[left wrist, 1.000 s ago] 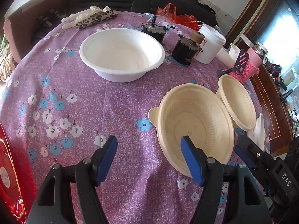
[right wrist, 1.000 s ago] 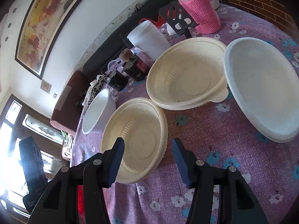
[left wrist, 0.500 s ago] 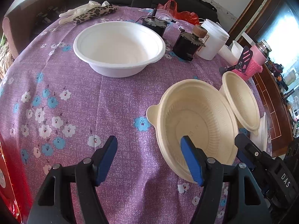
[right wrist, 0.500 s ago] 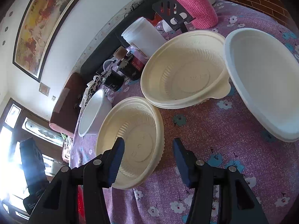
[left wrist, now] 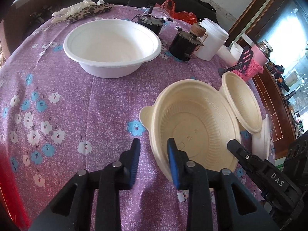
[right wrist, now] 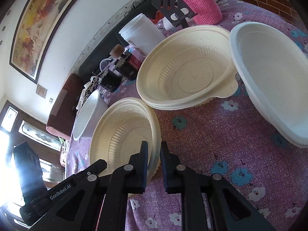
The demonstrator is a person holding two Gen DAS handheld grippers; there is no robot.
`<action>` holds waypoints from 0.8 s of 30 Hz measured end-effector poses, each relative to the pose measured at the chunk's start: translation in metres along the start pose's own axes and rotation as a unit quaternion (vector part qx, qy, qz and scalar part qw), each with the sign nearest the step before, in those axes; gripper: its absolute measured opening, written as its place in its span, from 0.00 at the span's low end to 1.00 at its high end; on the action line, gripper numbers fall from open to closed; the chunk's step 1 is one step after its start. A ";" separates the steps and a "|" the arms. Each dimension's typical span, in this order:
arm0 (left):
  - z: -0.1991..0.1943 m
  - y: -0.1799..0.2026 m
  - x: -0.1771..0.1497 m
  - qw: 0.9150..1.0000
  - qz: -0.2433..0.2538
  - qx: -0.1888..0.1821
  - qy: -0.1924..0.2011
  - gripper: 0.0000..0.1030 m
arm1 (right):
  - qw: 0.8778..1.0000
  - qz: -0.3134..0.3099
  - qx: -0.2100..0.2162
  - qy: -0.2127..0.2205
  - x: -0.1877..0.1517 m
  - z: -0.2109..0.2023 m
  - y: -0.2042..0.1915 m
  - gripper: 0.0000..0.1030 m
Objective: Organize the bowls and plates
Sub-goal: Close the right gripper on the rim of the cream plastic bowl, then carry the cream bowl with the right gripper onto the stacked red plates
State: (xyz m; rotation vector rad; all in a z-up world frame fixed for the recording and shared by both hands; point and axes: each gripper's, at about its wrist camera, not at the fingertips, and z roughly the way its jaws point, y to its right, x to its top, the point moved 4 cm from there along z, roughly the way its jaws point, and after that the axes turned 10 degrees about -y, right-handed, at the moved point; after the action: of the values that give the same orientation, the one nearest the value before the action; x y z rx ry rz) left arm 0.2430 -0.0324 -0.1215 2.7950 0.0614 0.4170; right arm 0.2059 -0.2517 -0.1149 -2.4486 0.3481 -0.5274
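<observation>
Both hand-held grippers (left wrist: 153, 151) (right wrist: 154, 152) newly closed.

Open purple tablecloth (left wrist: 80, 100) lies clear between the white bowl (left wrist: 112, 47) and the near cream bowl (left wrist: 194, 129), wide enough for a gripper to pass. Rightward the way is crowded: a second cream bowl (left wrist: 241, 102) touches the first, with a white plate (left wrist: 262, 140) just beyond. Behind stand dark motors (left wrist: 185, 43), a white tub (left wrist: 211, 38) and a pink-sleeved bottle (left wrist: 256, 61).

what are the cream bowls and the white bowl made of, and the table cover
Cream bowls: probably thin moulded plastic or plant-fibre disposables, going by the matte finish, ribbed walls and embossed rim pattern. White bowl: likely foam or pulp; smooth, matte, with a thick rolled rim. Table cover: woven-looking purple fabric with printed flowers and a visible crease.
</observation>
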 end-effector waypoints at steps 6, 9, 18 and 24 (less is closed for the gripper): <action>-0.001 0.005 -0.002 1.000 0.014 0.001 0.004 0.15 | 1.000 -0.018 -0.022 0.009 -0.002 0.000 -0.006 0.11; -0.001 0.005 -0.002 1.000 0.016 0.000 0.003 0.14 | 1.000 -0.017 -0.021 0.010 -0.002 0.000 -0.006 0.11; -0.015 0.006 -0.008 1.000 0.023 0.010 0.018 0.14 | 0.999 -0.027 -0.019 0.021 -0.006 -0.008 -0.014 0.10; -0.035 -0.008 -0.018 0.999 0.011 0.016 0.030 0.14 | 0.998 -0.051 -0.015 0.027 -0.015 -0.014 -0.035 0.10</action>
State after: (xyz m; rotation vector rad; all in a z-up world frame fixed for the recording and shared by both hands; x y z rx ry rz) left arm 0.2154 -0.0163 -0.0973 2.8161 0.0515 0.5107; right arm 0.1905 -0.2263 -0.0876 -2.4939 0.2554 -0.6384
